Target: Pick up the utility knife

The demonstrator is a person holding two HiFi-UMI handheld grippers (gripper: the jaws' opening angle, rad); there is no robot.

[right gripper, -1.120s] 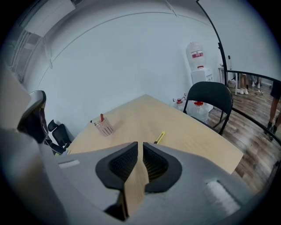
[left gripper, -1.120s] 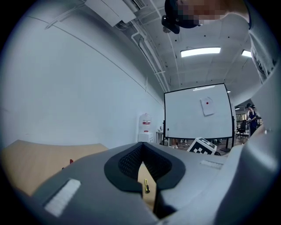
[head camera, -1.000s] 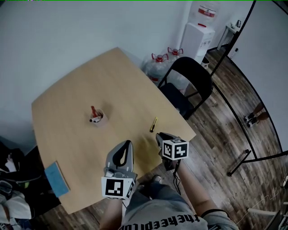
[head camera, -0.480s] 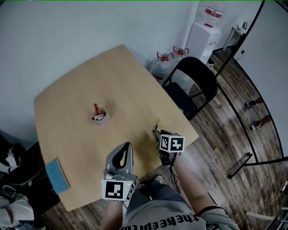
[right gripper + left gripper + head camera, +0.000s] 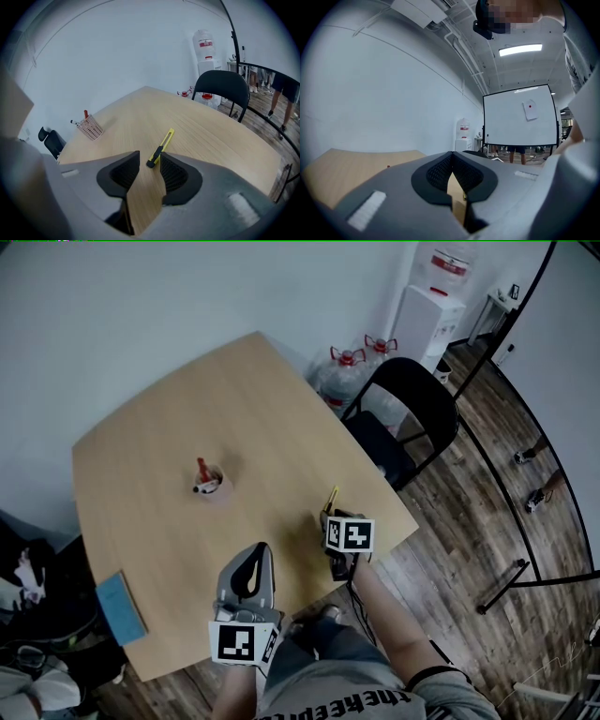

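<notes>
The utility knife (image 5: 162, 146), yellow with a black end, lies on the wooden table (image 5: 187, 418) near its right edge; it also shows in the head view (image 5: 330, 499). My right gripper (image 5: 150, 164) points down at it and is open, its jaws having just been opening. The knife's black end lies at the mouth of the jaws and the pads do not press on it. In the head view the right gripper (image 5: 328, 519) sits just short of the knife. My left gripper (image 5: 257, 557) hovers level over the near table edge, shut and empty (image 5: 452, 159).
A mesh pen holder (image 5: 208, 486) with pens stands mid-table. A blue notebook (image 5: 120, 607) lies at the near left corner. A black chair (image 5: 403, 418) stands by the right edge, with water bottles (image 5: 347, 371) and a dispenser (image 5: 427, 310) beyond it.
My right gripper has moved forward and down towards the knife, now nearly touching its near end. The left gripper has stayed about where it was.
</notes>
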